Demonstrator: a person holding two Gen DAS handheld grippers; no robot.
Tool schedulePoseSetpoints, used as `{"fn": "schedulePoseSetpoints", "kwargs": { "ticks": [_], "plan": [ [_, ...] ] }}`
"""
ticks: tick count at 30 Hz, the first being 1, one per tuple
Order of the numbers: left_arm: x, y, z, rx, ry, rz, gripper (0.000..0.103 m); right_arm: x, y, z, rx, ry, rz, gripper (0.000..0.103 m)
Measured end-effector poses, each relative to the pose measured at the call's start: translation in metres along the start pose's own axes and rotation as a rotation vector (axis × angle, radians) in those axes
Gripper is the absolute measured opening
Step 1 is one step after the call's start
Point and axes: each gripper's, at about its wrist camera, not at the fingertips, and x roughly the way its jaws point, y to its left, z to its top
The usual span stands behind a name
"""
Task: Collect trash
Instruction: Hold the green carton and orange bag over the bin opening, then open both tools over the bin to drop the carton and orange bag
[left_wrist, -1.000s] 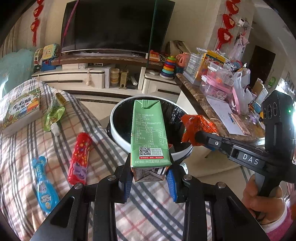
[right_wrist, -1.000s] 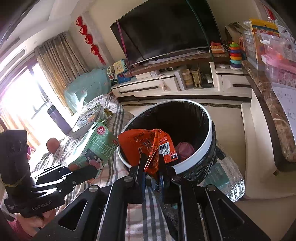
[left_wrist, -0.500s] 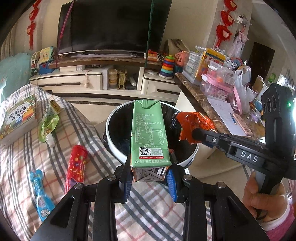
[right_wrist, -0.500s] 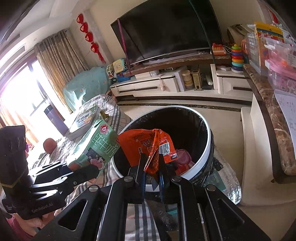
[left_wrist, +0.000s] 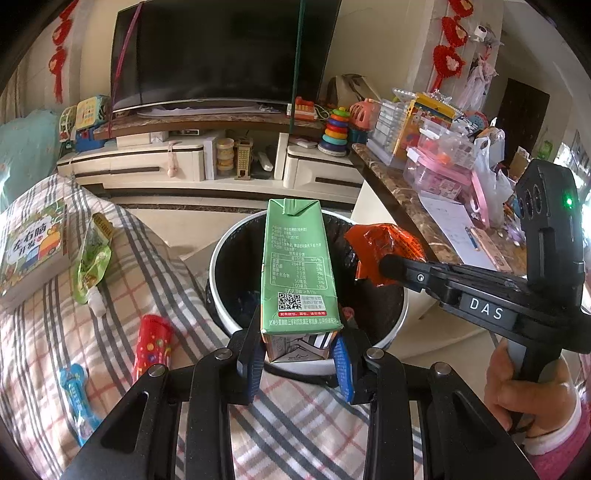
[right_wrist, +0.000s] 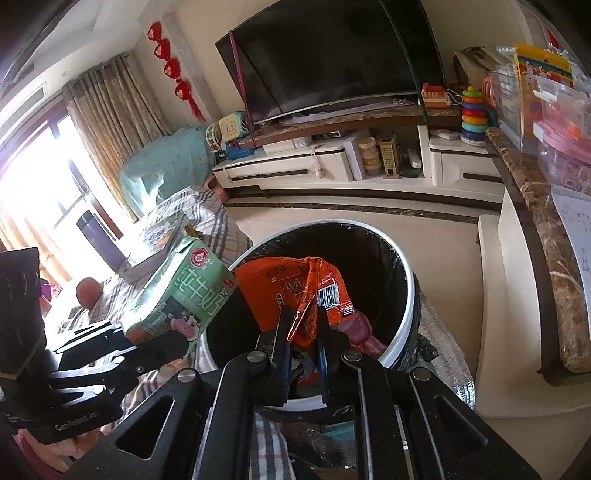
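Note:
My left gripper (left_wrist: 299, 350) is shut on a green milk carton (left_wrist: 297, 266), held upright over the near rim of a round white bin (left_wrist: 400, 314) lined with a black bag. The right gripper (right_wrist: 303, 325) is shut on a crumpled orange snack wrapper (right_wrist: 291, 288), which hangs over the bin's (right_wrist: 404, 273) opening. In the left wrist view the right gripper (left_wrist: 384, 264) reaches in from the right with the wrapper (left_wrist: 384, 240). In the right wrist view the carton (right_wrist: 184, 291) sits at the left, in the left gripper (right_wrist: 147, 343). Some trash lies inside the bin.
On the plaid bed cover (left_wrist: 110, 332) lie a green pouch (left_wrist: 92, 262), a red tube (left_wrist: 151, 345), a blue toothpaste tube (left_wrist: 75, 395) and a book (left_wrist: 29, 243). A cluttered marble counter (left_wrist: 413, 206) stands right of the bin. A TV cabinet (left_wrist: 184, 166) lies beyond.
Both grippers have moved forward with their loads, so the bin now lies closer and more directly under the carton and wrapper. Neither grip has changed.

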Motion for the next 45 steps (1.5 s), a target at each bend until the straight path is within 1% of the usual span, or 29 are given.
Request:
{"fn": "schedulePoseSetpoints", "kwargs": {
  "ticks": [10,19,26,36,38,39,40,41,42,45],
  "plan": [
    [0.017,0.003,0.014,0.008,0.019,0.007,0.031,0.012,-0.004,0.011,-0.006,0.019,-0.018,0.011],
    [0.033,0.002,0.024,0.022,0.043,0.021,0.031,0.026,-0.005,0.015,-0.012,0.055,-0.022,0.011],
    [0.045,0.005,0.032,0.014,0.071,0.017,0.031,0.034,-0.009,0.019,-0.01,0.084,-0.023,0.013],
    [0.053,0.012,0.037,-0.014,0.092,0.019,0.032,0.037,-0.011,0.022,-0.009,0.092,-0.028,0.015],
    [0.052,0.013,0.037,-0.021,0.09,0.023,0.033,0.037,-0.011,0.021,-0.01,0.092,-0.029,0.018],
    [0.051,0.014,0.037,-0.023,0.088,0.025,0.036,0.037,-0.011,0.021,-0.009,0.094,-0.026,0.023],
    [0.049,0.015,0.036,-0.029,0.084,0.028,0.041,0.037,-0.011,0.021,-0.008,0.093,-0.026,0.03],
    [0.047,0.016,0.035,-0.032,0.077,0.03,0.044,0.037,-0.011,0.02,-0.008,0.09,-0.026,0.035],
    [0.044,0.017,0.034,-0.037,0.068,0.033,0.046,0.036,-0.011,0.02,-0.007,0.086,-0.023,0.043],
    [0.034,0.019,0.028,-0.049,0.048,0.035,0.046,0.033,-0.011,0.019,-0.001,0.077,-0.014,0.049]
  ]
}}
